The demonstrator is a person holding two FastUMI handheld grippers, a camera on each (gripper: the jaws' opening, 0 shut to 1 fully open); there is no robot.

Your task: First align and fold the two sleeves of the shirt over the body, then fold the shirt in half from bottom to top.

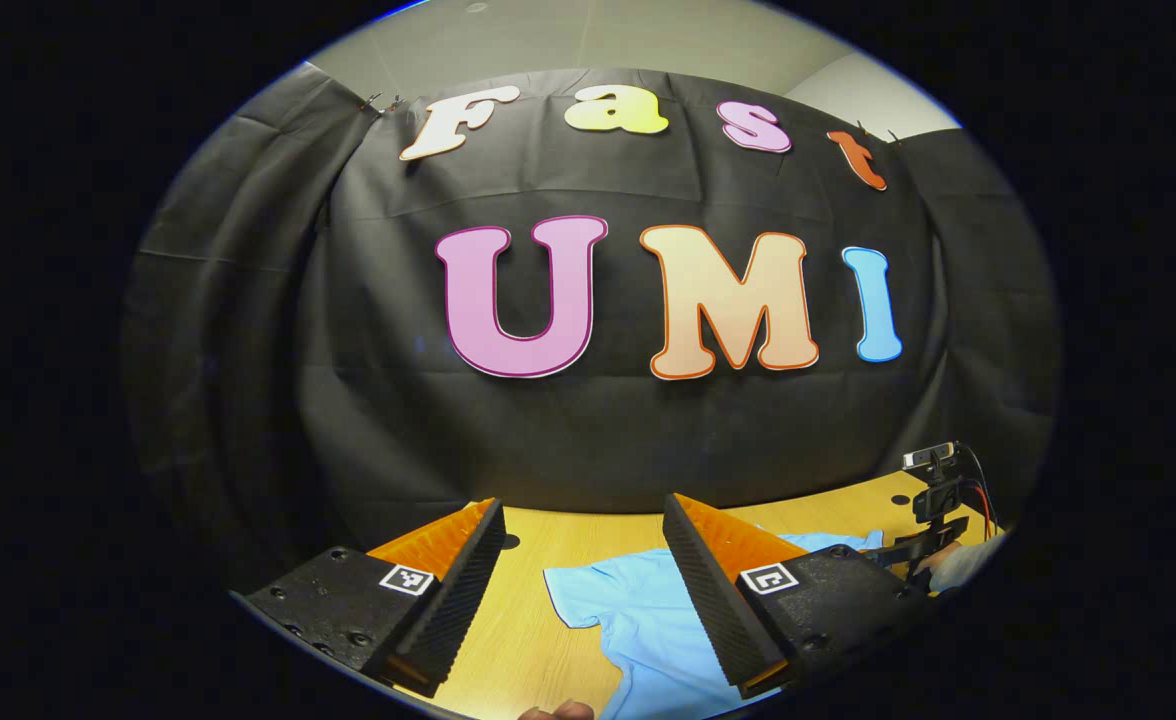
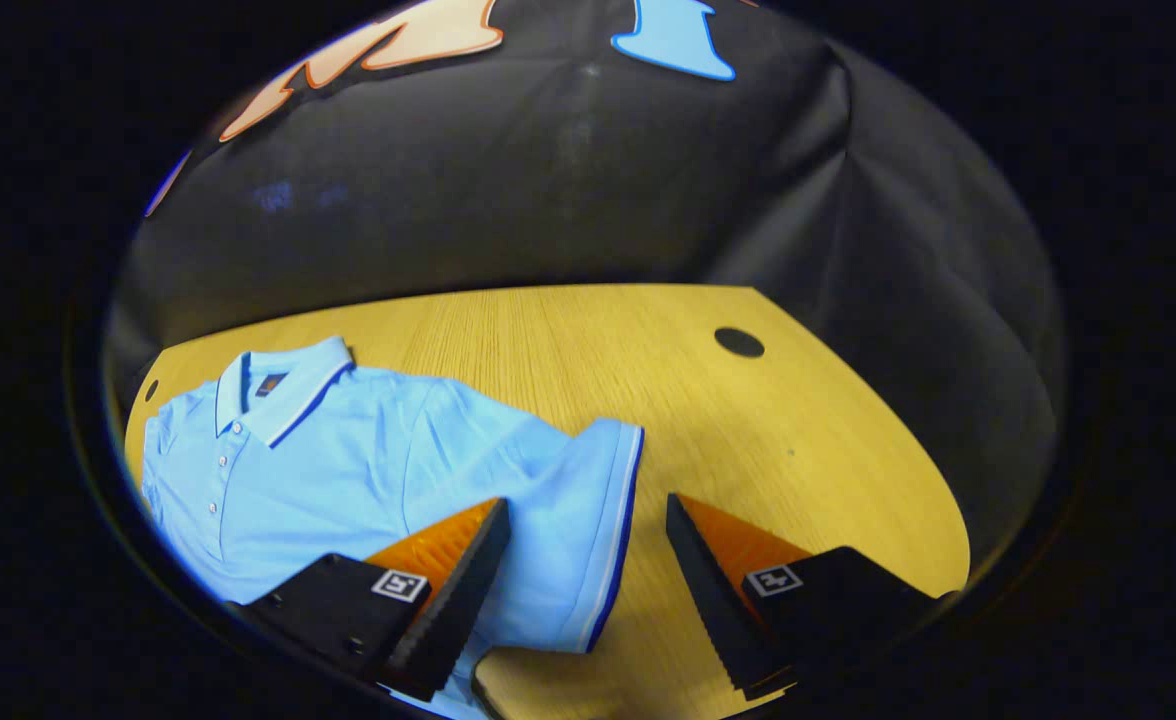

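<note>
A light blue polo shirt lies flat on the wooden table, collar toward the far wall, buttons up. Its sleeve, edged with a white and dark stripe, spreads out toward my right gripper, which hovers open above the sleeve's cuff, one finger over the cloth and the other over bare wood. In the left gripper view the shirt lies below my left gripper, whose fingers stand wide open with a sleeve between and beneath them. The other gripper appears at the far right.
The black cloth wall closes off the table's far side. A round dark hole is in the tabletop at the far right. The table's corner is cut at an angle near it. A fingertip shows at the bottom of the left gripper view.
</note>
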